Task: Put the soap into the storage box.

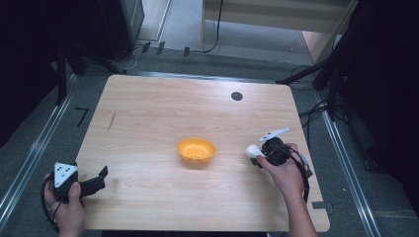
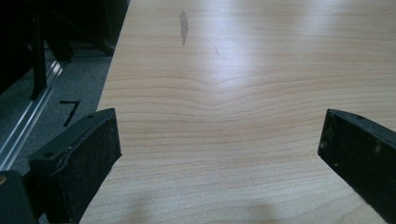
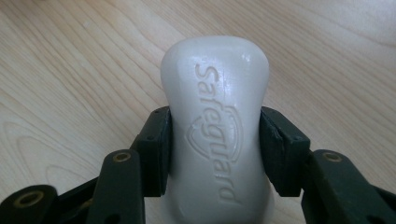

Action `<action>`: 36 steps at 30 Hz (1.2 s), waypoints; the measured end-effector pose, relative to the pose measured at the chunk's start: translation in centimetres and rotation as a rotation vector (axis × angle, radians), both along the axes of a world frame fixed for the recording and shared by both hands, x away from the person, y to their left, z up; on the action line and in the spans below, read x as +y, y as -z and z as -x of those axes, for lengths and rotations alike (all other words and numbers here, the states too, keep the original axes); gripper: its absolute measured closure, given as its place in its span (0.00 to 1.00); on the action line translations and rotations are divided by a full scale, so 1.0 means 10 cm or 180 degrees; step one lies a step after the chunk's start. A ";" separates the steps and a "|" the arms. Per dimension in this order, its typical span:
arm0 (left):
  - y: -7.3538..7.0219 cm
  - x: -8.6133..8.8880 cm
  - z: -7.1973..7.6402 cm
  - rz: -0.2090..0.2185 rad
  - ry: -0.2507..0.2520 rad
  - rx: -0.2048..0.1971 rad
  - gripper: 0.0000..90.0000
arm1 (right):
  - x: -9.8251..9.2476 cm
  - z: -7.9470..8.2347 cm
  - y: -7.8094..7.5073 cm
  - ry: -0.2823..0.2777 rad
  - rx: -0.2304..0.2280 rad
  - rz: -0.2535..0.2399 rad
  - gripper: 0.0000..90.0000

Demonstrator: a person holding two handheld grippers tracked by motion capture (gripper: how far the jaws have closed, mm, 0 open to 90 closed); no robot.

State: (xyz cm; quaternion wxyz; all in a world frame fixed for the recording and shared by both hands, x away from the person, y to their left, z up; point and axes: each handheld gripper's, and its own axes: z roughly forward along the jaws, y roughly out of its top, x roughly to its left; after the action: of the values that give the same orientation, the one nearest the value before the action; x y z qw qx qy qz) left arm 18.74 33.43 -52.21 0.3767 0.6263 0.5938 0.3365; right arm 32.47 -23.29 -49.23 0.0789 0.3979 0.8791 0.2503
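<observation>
Gripping the white soap [image 3: 215,126] at its narrow waist, the right gripper [image 3: 215,140] holds it firmly between both jaws. The left gripper [image 2: 219,154] waits with jaws wide open, nothing between them.

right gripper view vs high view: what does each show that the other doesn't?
Right gripper view alone: the word Safeguard embossed on the white soap bar, and both black pads pressed against its narrow waist.

High view alone: the orange bowl in the middle of the table, the left gripper near the table's near left corner, a black disc near the far edge.

Both: the soap bar held in the right gripper over the light wood tabletop.
</observation>
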 end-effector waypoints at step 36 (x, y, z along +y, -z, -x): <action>0.00 0.02 0.00 0.0051 0.0001 -0.0002 0.00 | 0.56 -0.21 -0.43 -0.0576 -0.0189 -0.0029 0.56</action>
State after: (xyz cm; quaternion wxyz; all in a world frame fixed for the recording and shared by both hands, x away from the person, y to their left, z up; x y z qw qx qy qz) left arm 18.74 33.60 -52.21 0.3819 0.6233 0.5963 0.3318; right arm 34.56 -17.68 -44.98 0.0802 0.3096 0.9076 0.2721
